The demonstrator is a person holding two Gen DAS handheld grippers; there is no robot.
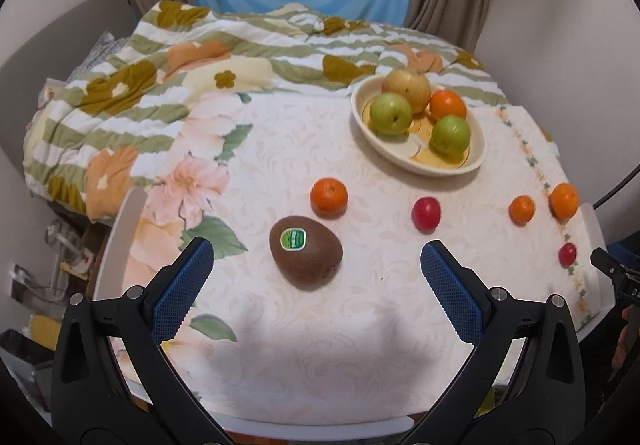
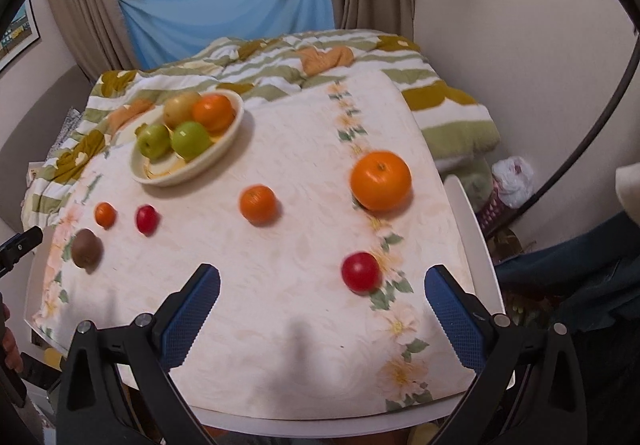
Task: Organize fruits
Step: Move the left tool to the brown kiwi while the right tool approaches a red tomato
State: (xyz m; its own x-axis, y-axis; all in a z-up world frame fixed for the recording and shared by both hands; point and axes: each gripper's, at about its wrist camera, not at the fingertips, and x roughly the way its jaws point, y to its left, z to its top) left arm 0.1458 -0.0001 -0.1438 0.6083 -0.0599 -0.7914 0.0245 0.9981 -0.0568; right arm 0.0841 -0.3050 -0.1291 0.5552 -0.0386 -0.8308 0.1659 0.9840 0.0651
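From my left wrist camera, the cream oval ceramic bowl [image 1: 418, 127] sits at about one o'clock on the floral tablecloth [image 1: 280, 149]. It holds two green apples [image 1: 390, 113], a yellow-red apple [image 1: 406, 85] and an orange tangerine [image 1: 448, 105]. The brown stickered kiwi [image 1: 306, 258] lies on the cloth just ahead, its long axis running from ten to four o'clock, sticker up. My left tongs [image 1: 316, 259] are spread wide, empty, fingers either side of the kiwi and not touching it.

From my right wrist camera, the same bowl [image 2: 188, 169] is at eleven o'clock. A small red round fruit [image 2: 360, 271] lies just ahead, a large orange [image 2: 381, 180] beyond it at one o'clock. My right tongs [image 2: 322, 283] gape wide too, grasping nothing.
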